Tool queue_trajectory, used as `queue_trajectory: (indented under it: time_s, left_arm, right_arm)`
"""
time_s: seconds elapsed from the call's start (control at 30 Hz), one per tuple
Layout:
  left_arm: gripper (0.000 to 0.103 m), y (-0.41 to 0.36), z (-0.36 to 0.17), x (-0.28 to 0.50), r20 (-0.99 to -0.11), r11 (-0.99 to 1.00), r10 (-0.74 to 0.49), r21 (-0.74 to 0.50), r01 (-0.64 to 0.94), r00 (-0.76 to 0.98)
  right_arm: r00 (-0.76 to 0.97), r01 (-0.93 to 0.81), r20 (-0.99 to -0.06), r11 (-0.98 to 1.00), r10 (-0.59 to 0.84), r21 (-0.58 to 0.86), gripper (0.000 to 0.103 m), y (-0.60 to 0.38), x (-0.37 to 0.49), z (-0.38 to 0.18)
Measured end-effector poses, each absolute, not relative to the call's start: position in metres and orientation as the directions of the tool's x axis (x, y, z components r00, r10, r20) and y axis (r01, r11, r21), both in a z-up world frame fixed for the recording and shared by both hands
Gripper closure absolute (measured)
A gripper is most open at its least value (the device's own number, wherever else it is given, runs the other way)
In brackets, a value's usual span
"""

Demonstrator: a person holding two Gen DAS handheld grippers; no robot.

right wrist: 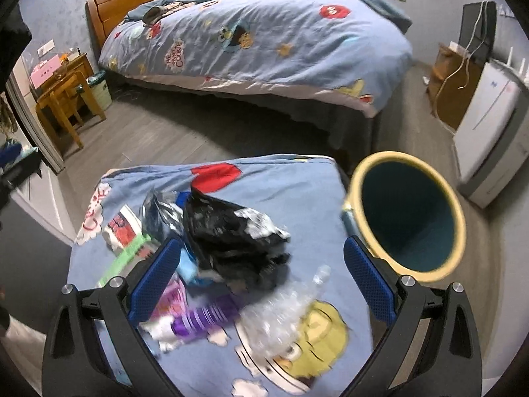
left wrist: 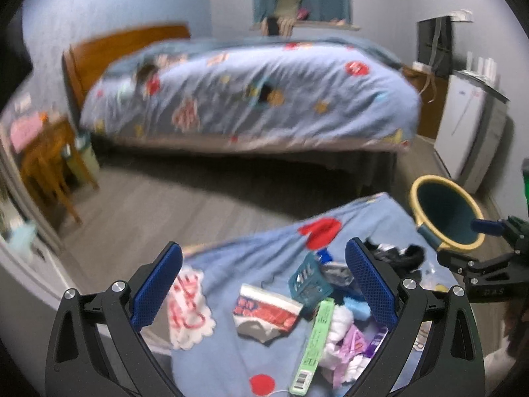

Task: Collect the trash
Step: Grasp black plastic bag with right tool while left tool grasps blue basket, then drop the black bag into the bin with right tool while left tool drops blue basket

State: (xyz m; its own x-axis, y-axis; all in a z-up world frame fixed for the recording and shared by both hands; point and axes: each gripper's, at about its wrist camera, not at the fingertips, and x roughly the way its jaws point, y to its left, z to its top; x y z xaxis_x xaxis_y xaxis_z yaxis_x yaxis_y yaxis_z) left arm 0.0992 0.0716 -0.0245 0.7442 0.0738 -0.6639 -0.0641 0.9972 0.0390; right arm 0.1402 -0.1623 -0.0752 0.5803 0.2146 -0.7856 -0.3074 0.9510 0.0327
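Note:
A pile of trash lies on a blue cartoon-print cover [left wrist: 251, 254] [right wrist: 271, 178]. In the left wrist view I see a red-and-white wrapper [left wrist: 266, 311], a teal packet [left wrist: 309, 281], a green strip [left wrist: 314, 340] and white and pink wrappers [left wrist: 347, 340]. My left gripper [left wrist: 264, 284] hangs open above them, holding nothing. In the right wrist view a black crumpled bag [right wrist: 234, 235], a clear plastic wrapper [right wrist: 284, 314] and a purple wrapper [right wrist: 201, 317] lie between the fingers of my right gripper [right wrist: 263, 279], also open and holding nothing. A dark bin with a yellow rim [right wrist: 410, 215] [left wrist: 446, 215] stands just right of the cover.
A large bed [right wrist: 258, 39] with a wooden headboard fills the far side, with grey floor [right wrist: 158, 139] between it and the cover. Wooden chair and desk [right wrist: 62, 99] stand at left, a white appliance [right wrist: 489, 125] at right. The right gripper's body [left wrist: 489, 264] shows at the left view's right edge.

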Motion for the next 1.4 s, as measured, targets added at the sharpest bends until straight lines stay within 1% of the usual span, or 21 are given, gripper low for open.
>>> queue_trajectory:
  time_s: [0.03,0.1,0.13,0.23,0.27,0.3,0.37,0.4,0.43,0.47,0.6,0.67,0.7,0.73,0.97,1.03,1.07,1.13,1.17,1.27,1.4]
  left_arm:
    - [0.005,0.080,-0.032,0.106,-0.692,0.997,0.051,-0.001,-0.071,0.720]
    - [0.005,0.090,-0.044,0.112,-0.723,0.995,0.051,-0.025,-0.100,0.689]
    - [0.005,0.092,-0.048,0.115,-0.730,0.994,0.055,-0.024,-0.106,0.681]
    - [0.006,0.097,-0.063,0.125,-0.746,0.994,0.087,0.021,-0.108,0.660]
    - [0.007,0.097,-0.067,0.129,-0.752,0.994,0.091,0.029,-0.105,0.653]
    - [0.008,0.096,-0.072,0.132,-0.758,0.994,0.091,0.033,-0.101,0.646]
    - [0.009,0.090,-0.084,0.140,-0.775,0.997,0.068,0.026,-0.075,0.629]
    - [0.012,0.086,-0.089,0.142,-0.782,0.998,0.046,0.013,-0.058,0.622]
    - [0.019,0.082,-0.092,0.147,-0.787,0.999,0.028,0.002,-0.043,0.617]
    - [0.023,0.076,-0.097,0.151,-0.796,1.000,0.003,-0.012,-0.022,0.605]
    - [0.036,0.054,-0.113,0.162,-0.823,0.999,-0.053,-0.040,0.035,0.565]
    - [0.045,0.046,-0.121,0.168,-0.838,0.998,-0.061,-0.044,0.044,0.542]
    - [0.051,0.043,-0.125,0.170,-0.847,0.998,-0.059,-0.041,0.045,0.528]
    - [0.054,0.041,-0.130,0.172,-0.855,0.998,-0.062,-0.042,0.051,0.514]
    - [0.055,0.035,-0.138,0.177,-0.864,0.996,-0.086,-0.060,0.067,0.496]
    - [0.062,0.034,-0.137,0.177,-0.865,0.995,-0.102,-0.077,0.071,0.491]
    - [0.066,0.035,-0.135,0.176,-0.865,0.995,-0.101,-0.081,0.063,0.492]
    - [0.072,0.036,-0.132,0.177,-0.866,0.997,-0.082,-0.067,0.047,0.493]
    - [0.075,0.038,-0.131,0.176,-0.868,0.996,-0.091,-0.082,0.040,0.488]
    - [0.088,0.045,-0.128,0.175,-0.868,0.995,-0.092,-0.099,0.011,0.487]
    - [0.094,0.049,-0.127,0.174,-0.871,0.995,-0.090,-0.101,0.004,0.484]
  right_arm:
    - [0.574,-0.316,-0.790,0.948,0.218,0.032,0.006,-0.160,0.144,-0.081]
    - [0.544,-0.333,-0.809,0.942,0.223,0.036,0.008,-0.154,0.152,-0.092]
    - [0.524,-0.340,-0.820,0.939,0.231,0.048,0.017,-0.151,0.154,-0.099]
    - [0.461,-0.337,-0.845,0.934,0.273,0.119,0.036,-0.149,0.174,-0.109]
    - [0.443,-0.335,-0.846,0.930,0.296,0.150,0.046,-0.149,0.181,-0.113]
    - [0.424,-0.333,-0.849,0.926,0.315,0.177,0.051,-0.149,0.181,-0.115]
    - [0.398,-0.332,-0.853,0.920,0.337,0.209,0.066,-0.148,0.181,-0.116]
    - [0.393,-0.336,-0.854,0.917,0.342,0.213,0.069,-0.146,0.180,-0.116]
    - [0.394,-0.334,-0.854,0.918,0.340,0.212,0.074,-0.146,0.179,-0.115]
    - [0.399,-0.323,-0.852,0.922,0.339,0.215,0.079,-0.150,0.178,-0.112]
    - [0.424,-0.282,-0.836,0.928,0.348,0.243,0.089,-0.161,0.182,-0.107]
    - [0.447,-0.267,-0.825,0.932,0.345,0.244,0.090,-0.168,0.184,-0.101]
    - [0.453,-0.262,-0.818,0.930,0.354,0.257,0.090,-0.171,0.184,-0.098]
    - [0.453,-0.257,-0.813,0.927,0.365,0.273,0.090,-0.174,0.185,-0.097]
    - [0.467,-0.276,-0.784,0.909,0.410,0.311,0.090,-0.177,0.186,-0.083]
    - [0.472,-0.278,-0.776,0.906,0.419,0.320,0.090,-0.179,0.185,-0.079]
    - [0.472,-0.279,-0.774,0.904,0.423,0.324,0.090,-0.179,0.185,-0.078]
    - [0.475,-0.278,-0.769,0.902,0.427,0.330,0.090,-0.180,0.184,-0.075]
    - [0.476,-0.276,-0.768,0.902,0.429,0.333,0.090,-0.181,0.184,-0.074]
    - [0.481,-0.268,-0.761,0.900,0.435,0.345,0.090,-0.184,0.185,-0.070]
    - [0.486,-0.265,-0.752,0.895,0.444,0.358,0.090,-0.186,0.183,-0.069]
